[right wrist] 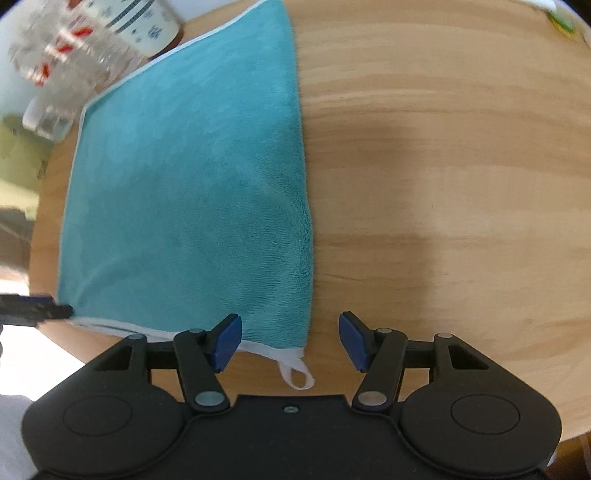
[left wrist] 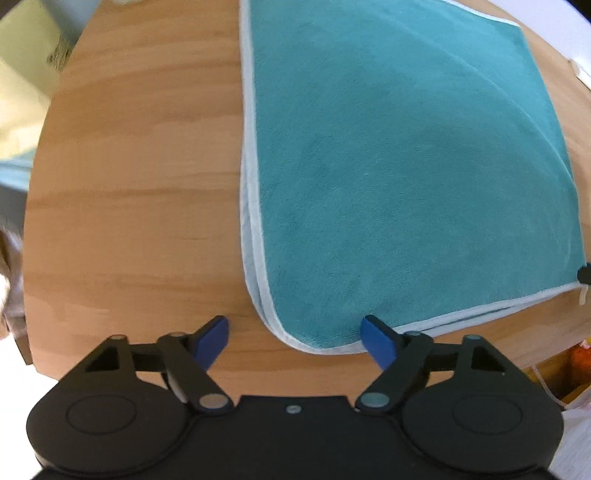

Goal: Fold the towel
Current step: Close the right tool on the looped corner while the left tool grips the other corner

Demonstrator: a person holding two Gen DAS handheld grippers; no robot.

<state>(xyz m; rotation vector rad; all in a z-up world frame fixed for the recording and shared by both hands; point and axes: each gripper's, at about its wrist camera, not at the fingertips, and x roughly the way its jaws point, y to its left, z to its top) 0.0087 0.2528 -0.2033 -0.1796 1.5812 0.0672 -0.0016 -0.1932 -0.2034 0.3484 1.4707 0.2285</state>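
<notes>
A teal towel (left wrist: pixel 399 177) with white piping lies flat on the wooden table (left wrist: pixel 140 206); doubled edges show it is folded in two layers. My left gripper (left wrist: pixel 295 332) is open above the towel's near left corner, which lies between its blue fingers (left wrist: pixel 212 341) without either pad pressing it. In the right wrist view the same towel (right wrist: pixel 192 192) fills the left half. My right gripper (right wrist: pixel 290 325) is open over the near right corner, just above its white hanging loop (right wrist: pixel 295 373). The left gripper's tip (right wrist: pixel 40 310) shows at the towel's far near corner.
A patterned paper cup (right wrist: pixel 144 22) and a blurred clear plastic container with red marks (right wrist: pixel 62 59) stand just past the towel's far edge. Bare wood (right wrist: pixel 443 184) spreads to the towel's right. The table's near edge runs close under both grippers.
</notes>
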